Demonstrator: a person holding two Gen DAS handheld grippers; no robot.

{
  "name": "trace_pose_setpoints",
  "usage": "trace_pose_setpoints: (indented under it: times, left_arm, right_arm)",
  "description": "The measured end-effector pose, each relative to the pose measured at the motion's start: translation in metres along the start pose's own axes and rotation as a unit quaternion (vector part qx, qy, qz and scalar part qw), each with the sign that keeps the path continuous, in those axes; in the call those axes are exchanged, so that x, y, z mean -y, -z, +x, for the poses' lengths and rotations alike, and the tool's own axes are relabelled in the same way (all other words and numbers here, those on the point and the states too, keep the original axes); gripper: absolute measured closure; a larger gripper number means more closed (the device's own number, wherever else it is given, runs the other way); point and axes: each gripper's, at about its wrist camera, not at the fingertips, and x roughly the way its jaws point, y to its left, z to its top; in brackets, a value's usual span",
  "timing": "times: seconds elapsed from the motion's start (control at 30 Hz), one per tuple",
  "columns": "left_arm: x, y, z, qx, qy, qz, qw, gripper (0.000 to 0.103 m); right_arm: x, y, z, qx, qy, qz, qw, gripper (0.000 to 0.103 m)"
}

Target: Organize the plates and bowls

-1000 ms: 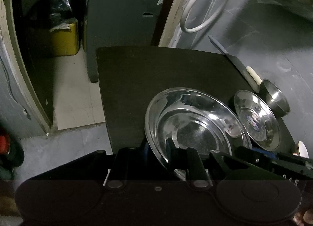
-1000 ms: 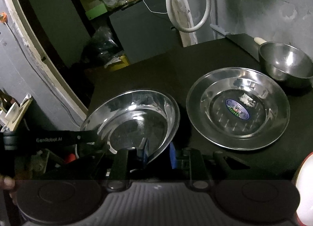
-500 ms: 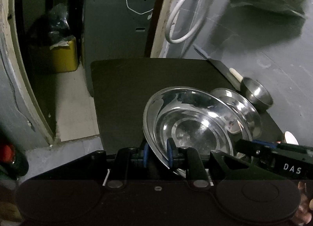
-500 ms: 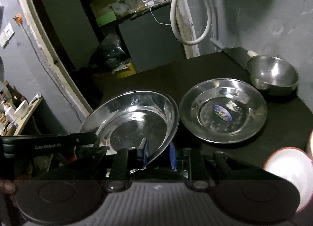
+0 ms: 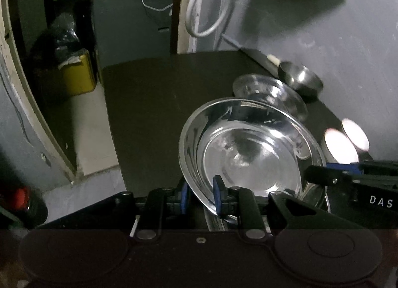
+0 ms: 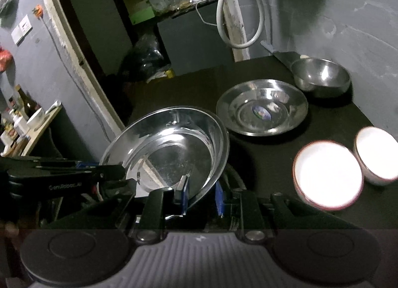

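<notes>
The left gripper (image 5: pixel 201 194) clamps the near rim of a tilted steel plate (image 5: pixel 248 148) above the dark table (image 5: pixel 161 103), the right gripper (image 5: pixel 321 176) gripping its right edge

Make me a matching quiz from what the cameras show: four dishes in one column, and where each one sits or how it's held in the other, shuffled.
Things:
1. large steel plate
2. steel plate with sticker
3. steel bowl
4. two white bowls

Places:
A. far back on the table, near the wall
B. side by side on the table's near right
C. rim gripped by both tongs
D. flat on the table, between the steel bowl and the held plate

Pairs: 1-C, 2-D, 3-A, 4-B
</notes>
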Motion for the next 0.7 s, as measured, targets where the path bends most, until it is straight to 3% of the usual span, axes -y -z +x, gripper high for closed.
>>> trace_pose_setpoints:
  times: [0.27,0.7]
  left_arm:
    - [0.015,0.020,-0.011,-0.025,-0.018,0.016,0.9994,0.079]
    - [0.039,0.023,0.000,-0.052,-0.035,0.057,0.9964,0.076]
  right_arm:
    - [-0.002,0.021,-0.016,-0.021,-0.005,-0.006,1.000,0.078]
    - [0.007,0.030,-0.021,-0.046,0.011,-0.002,0.999,0.077]
